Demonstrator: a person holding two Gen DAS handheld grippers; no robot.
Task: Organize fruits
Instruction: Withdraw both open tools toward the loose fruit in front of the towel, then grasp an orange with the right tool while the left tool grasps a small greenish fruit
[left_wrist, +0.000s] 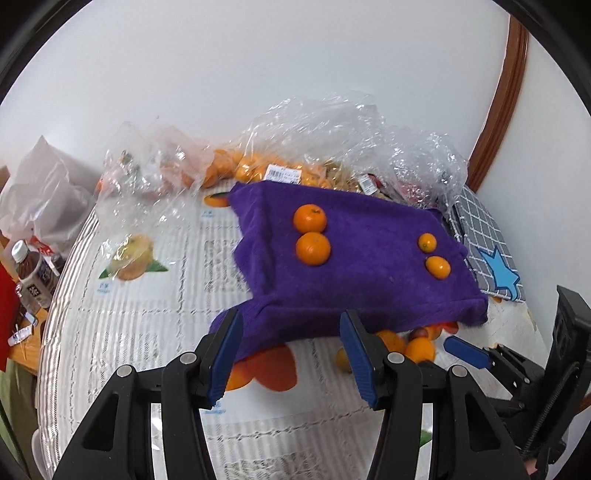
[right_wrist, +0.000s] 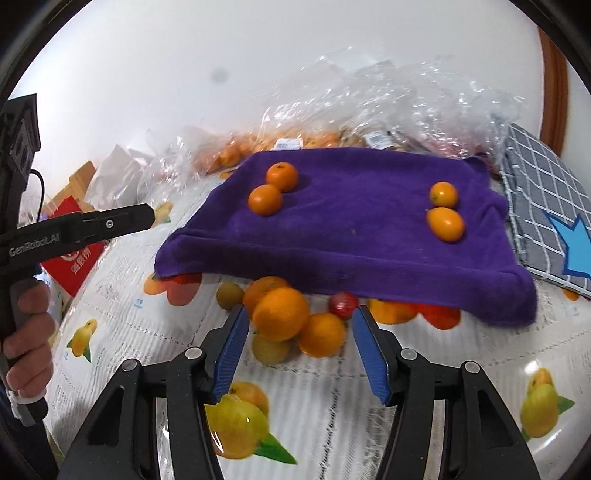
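A purple towel (left_wrist: 362, 258) (right_wrist: 351, 221) lies on the table. On it sit two round tangerines (left_wrist: 312, 234) (right_wrist: 273, 188) at the left and two small kumquats (left_wrist: 432, 254) (right_wrist: 445, 212) at the right. A loose heap of fruit (right_wrist: 295, 321) (left_wrist: 413, 343), oranges, yellow-green ones and a red one, lies at the towel's near edge. My right gripper (right_wrist: 299, 354) is open, its jaws on either side of this heap. My left gripper (left_wrist: 291, 354) is open and empty, just before the towel's near left corner.
Clear plastic bags of oranges (left_wrist: 295, 147) (right_wrist: 369, 107) crowd the back by the wall. A grey checked cloth with a blue star (left_wrist: 487, 243) (right_wrist: 546, 206) lies right of the towel. A bottle (left_wrist: 33, 273), a white bag and a red box (right_wrist: 70, 254) stand at the left. The tablecloth (right_wrist: 332, 424) has printed fruit.
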